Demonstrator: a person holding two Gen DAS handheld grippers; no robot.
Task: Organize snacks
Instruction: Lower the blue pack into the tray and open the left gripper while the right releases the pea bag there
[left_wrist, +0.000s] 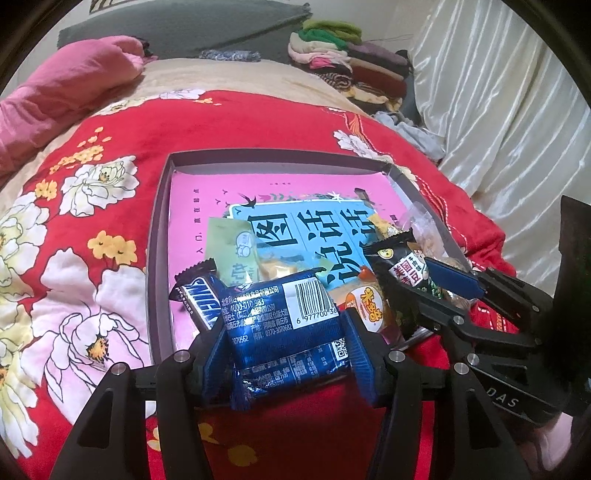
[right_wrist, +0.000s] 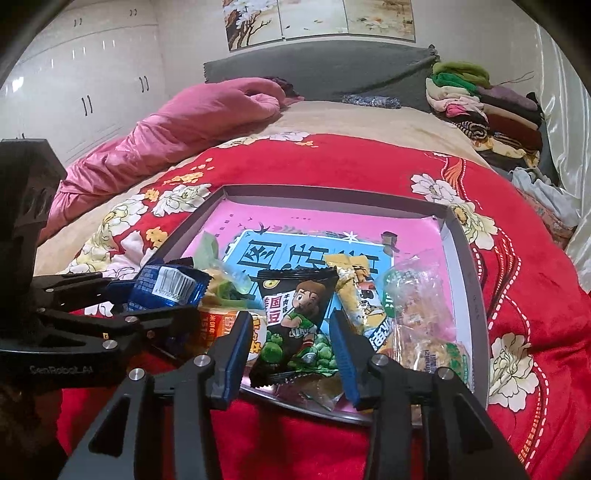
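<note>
Between your left fingers (left_wrist: 356, 354) you have a glossy blue foil packet (left_wrist: 284, 332), crinkled and catching the light. Between your right fingers (right_wrist: 343, 354) lies a shiny black plastic wrapper (right_wrist: 295, 321). Just right of those, a clear crinkly bag (right_wrist: 424, 314). The blue pads look matt, possibly rubber. Beyond both, the tray (right_wrist: 465, 280) seems matt cardboard on a plush, velvety red blanket (left_wrist: 240, 129).
</note>
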